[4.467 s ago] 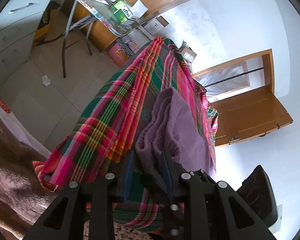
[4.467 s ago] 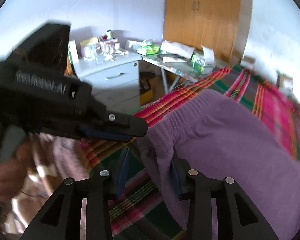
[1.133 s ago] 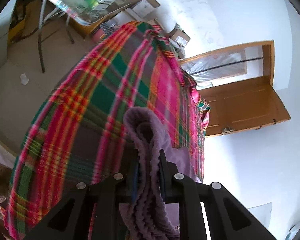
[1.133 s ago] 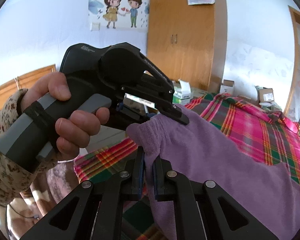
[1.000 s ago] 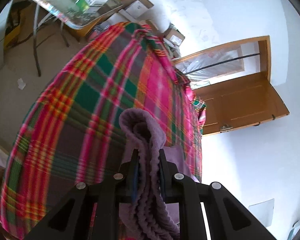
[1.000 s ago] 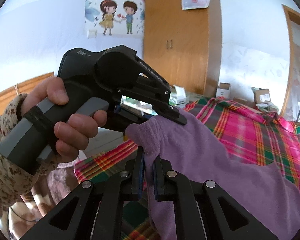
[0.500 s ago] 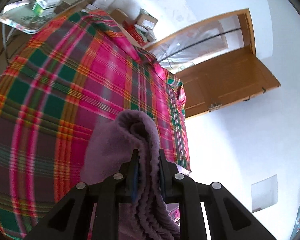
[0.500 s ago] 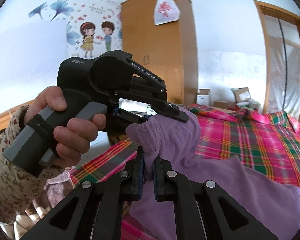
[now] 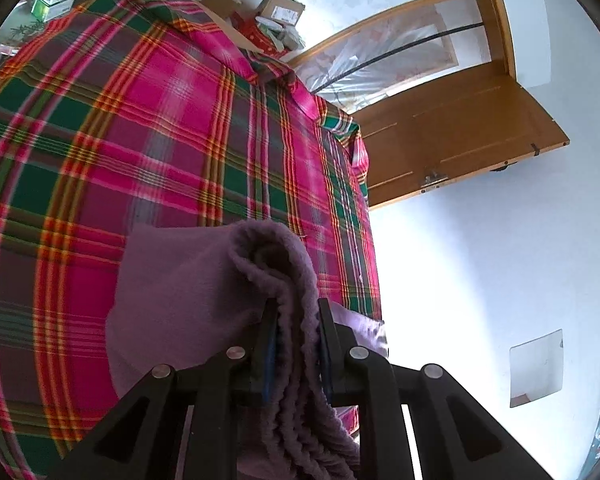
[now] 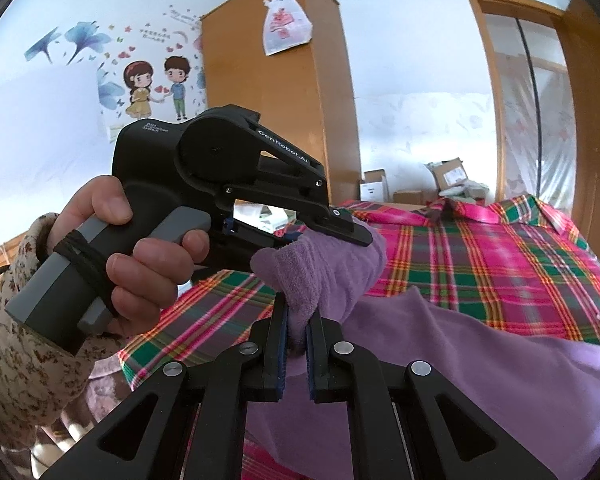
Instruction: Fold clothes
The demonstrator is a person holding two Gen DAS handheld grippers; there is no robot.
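Left gripper (image 9: 296, 312) clamped on bunched edge of purple garment (image 9: 180, 280); right gripper (image 10: 296, 320) likewise pinches it. Garment lifted above plaid bedspread (image 9: 140, 120), lower part trailing on it. Only the right view shows the hand (image 10: 140, 248) holding the left tool.

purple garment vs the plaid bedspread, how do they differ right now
The purple garment is plain and fleecy; the plaid bedspread is checked pink, green and orange. The garment's edge is lifted, pinched by both the left tongs and right tongs; the bedspread lies flat, ungripped. Both are fabric.
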